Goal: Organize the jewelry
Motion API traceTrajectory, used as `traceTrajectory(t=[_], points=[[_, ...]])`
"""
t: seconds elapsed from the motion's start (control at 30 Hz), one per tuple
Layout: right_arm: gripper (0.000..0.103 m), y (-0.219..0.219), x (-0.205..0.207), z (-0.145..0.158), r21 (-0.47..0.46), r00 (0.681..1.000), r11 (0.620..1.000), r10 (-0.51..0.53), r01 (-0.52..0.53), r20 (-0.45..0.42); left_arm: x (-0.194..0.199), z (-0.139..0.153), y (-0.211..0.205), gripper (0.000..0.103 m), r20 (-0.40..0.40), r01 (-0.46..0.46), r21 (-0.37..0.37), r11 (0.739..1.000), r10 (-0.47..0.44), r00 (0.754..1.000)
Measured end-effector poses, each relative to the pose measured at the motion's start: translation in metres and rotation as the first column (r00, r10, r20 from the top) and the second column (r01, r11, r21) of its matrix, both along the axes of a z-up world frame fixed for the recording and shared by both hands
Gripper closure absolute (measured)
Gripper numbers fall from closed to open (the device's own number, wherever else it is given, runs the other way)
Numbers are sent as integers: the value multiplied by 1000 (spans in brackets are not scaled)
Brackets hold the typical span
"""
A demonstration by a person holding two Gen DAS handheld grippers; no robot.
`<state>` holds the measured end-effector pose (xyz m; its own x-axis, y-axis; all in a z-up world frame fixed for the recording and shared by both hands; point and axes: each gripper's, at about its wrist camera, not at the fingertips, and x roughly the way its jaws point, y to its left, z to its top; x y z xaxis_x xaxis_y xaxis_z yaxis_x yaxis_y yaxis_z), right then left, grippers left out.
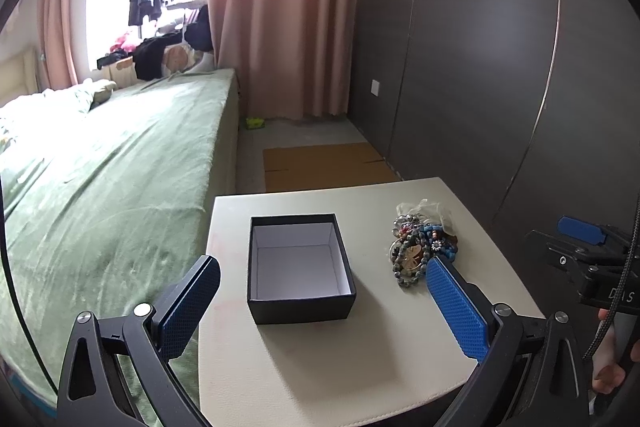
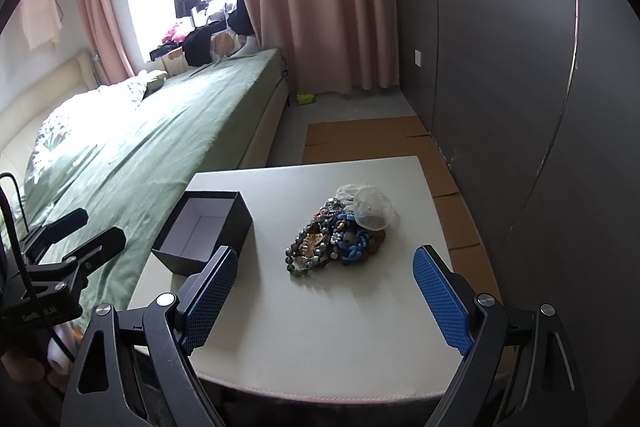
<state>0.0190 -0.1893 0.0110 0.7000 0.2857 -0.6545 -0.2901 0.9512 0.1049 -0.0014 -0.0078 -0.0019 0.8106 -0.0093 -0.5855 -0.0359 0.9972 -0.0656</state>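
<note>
Hovering pre-grasp, nothing picked yet: box [image 1: 300,267] sits empty w/ no lid, white inside, on the pale surface [image 1: 360,359]. Jewelry pile [image 2: 332,241] lies beside it on the same surface, apart from the box, toward the dark wardrobe side.

Left hand-held gripper [image 1: 322,301]: jaws wide apart, nothing between the pads, box framed between them but not touched. Right hand-held gripper [image 2: 326,297]: jaws also wide apart, empty, lined up w/ the pile and short of it.

Judgement: step in hand = approach for 1st pickup. Next move prob calls for the right one to drop onto one strand at the pile edge, pinch, lift clear w/o dragging the rest, carry over to the box. Left could steady the box.

Hard to read: pile is tangled, can't tell piece count or which beads belong to which strand. Clear plastic bag [image 2: 370,209] at the far end, contents unclear. Near surface edge cut off by gripper frames. Only fingertips of the person visible at frame edges.
</note>
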Motion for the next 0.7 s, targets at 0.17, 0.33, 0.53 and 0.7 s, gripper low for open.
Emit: traceTrajectory(t=[0.17,0.33,0.53,0.7], points=[[13,1,0,0,-1,1000,1000,0,0,1,-1,0,-1,0,0,-1,-1,1000,1,1000],[13,1,-1,0,-1,1000,1000,-1,1,1,-3,-1,-1,0,3,2,-6,1000,-2,1000],[13,2,0,0,-2,1000,1000,-2,2,2,-3,-1,-1,0,1,3,-5,1000,-3,1000],[13,3,-1,0,-3,1000,1000,-3,3,3,-2,-1,-1,0,0,1,-5,1000,-1,1000]])
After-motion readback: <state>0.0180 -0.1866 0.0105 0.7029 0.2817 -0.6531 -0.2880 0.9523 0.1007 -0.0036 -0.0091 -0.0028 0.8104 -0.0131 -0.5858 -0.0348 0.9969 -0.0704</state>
